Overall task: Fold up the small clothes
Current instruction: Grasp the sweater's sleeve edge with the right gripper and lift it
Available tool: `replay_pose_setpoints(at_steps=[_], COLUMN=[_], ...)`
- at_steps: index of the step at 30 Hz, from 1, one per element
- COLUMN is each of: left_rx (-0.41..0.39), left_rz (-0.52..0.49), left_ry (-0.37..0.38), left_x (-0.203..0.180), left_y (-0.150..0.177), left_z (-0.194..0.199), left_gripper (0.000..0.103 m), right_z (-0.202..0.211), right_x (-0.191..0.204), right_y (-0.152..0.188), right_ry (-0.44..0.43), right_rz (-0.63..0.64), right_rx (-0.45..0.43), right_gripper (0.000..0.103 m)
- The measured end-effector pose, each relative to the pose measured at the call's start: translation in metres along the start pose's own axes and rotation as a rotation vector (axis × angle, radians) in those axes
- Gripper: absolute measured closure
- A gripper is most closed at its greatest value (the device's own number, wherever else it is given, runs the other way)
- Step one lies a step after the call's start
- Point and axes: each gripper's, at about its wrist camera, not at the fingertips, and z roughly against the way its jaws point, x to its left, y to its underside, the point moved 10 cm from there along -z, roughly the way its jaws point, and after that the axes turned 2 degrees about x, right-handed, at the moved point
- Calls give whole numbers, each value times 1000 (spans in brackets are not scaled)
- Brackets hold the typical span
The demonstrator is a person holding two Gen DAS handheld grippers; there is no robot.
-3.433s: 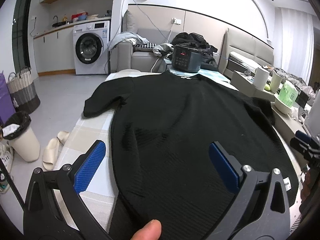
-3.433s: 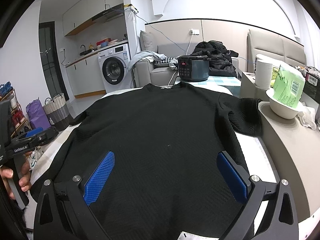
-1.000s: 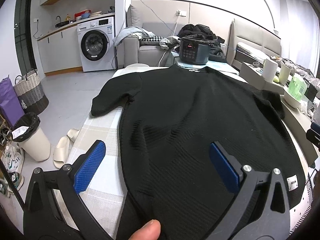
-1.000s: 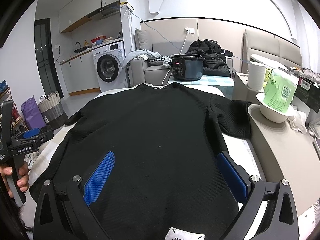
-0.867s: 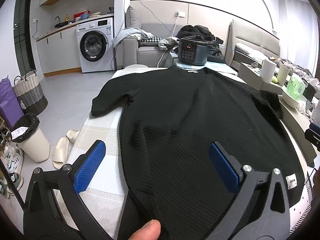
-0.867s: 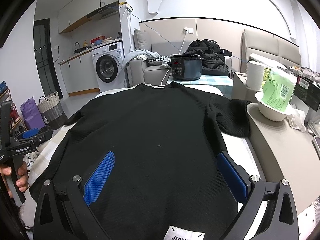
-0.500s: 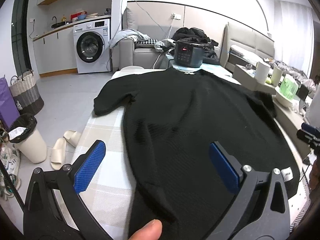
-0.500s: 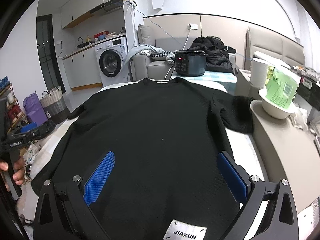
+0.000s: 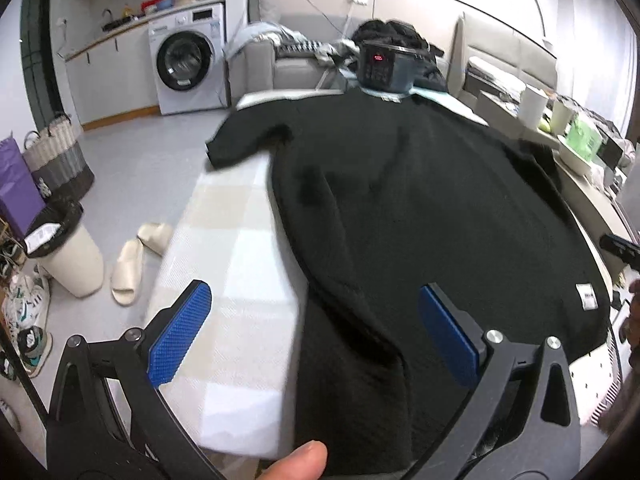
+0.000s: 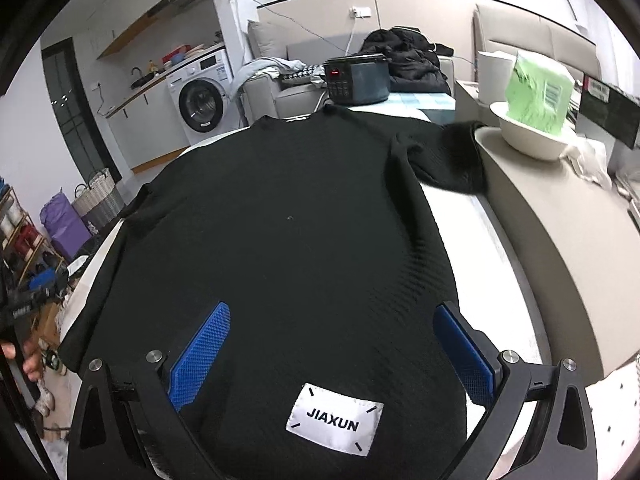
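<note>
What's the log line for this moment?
stage: pre-fold | shirt: flat, unfolded | left gripper: open | right gripper: open, over hem

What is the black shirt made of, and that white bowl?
The black shirt looks like soft knit cloth: matte, with fine ribbed lines and a sewn-on white label. The white bowl looks like smooth ceramic or plastic; I can't tell which.

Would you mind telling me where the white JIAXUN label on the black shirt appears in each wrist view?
Left wrist: white rectangular label, far right, on the black knitted shirt hem.
Right wrist: label, bottom centre.
Shared landmark: dark rice cooker beyond the collar.
</note>
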Motion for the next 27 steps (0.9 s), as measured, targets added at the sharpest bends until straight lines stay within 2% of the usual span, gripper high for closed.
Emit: replay_pose_setpoints(at_steps=[3,5,6,7,8,10,12,16,20,24,27], left_rx=[37,67,80,98,125,167,152,121,151,178,179], left_rz=[-52,-101,-111,-118,-128,-143,-124,-77,-50,-62,-82], left_ry=[18,12,11,9,-2,-10,17,-1,-60,-51,-47], left_x=[-18,-29,-31,-34,-36,-34,-29,1,34,42,42], left_y=[10,18,21,24,30,41,41,32,40,49,52], left_z=[-9,-22,-27,-32,-40,-49,-46,-32,-33,-32,-30], left_gripper=[1,7,17,33,43,87,92,94,94,94,94], right_z=[-2,-4,-5,-6,-7,-11,-11,-12,-14,-22,-26], right_x=[4,9,12,14,15,18,19,13,-1,-18,-24], right_y=[0,-1,-1,0,0,0,0,1,2,5,6], right_ry=[-6,-8,-11,-11,-11,-8,-4,12,40,85,85], right_rz=[-1,16,24,30,34,41,45,36,-1,-40,-61], right_rx=[4,-1,-2,-1,3,9,9,10,19,49,58], right_gripper=[0,0,0,0,0,0,0,0,0,0,0])
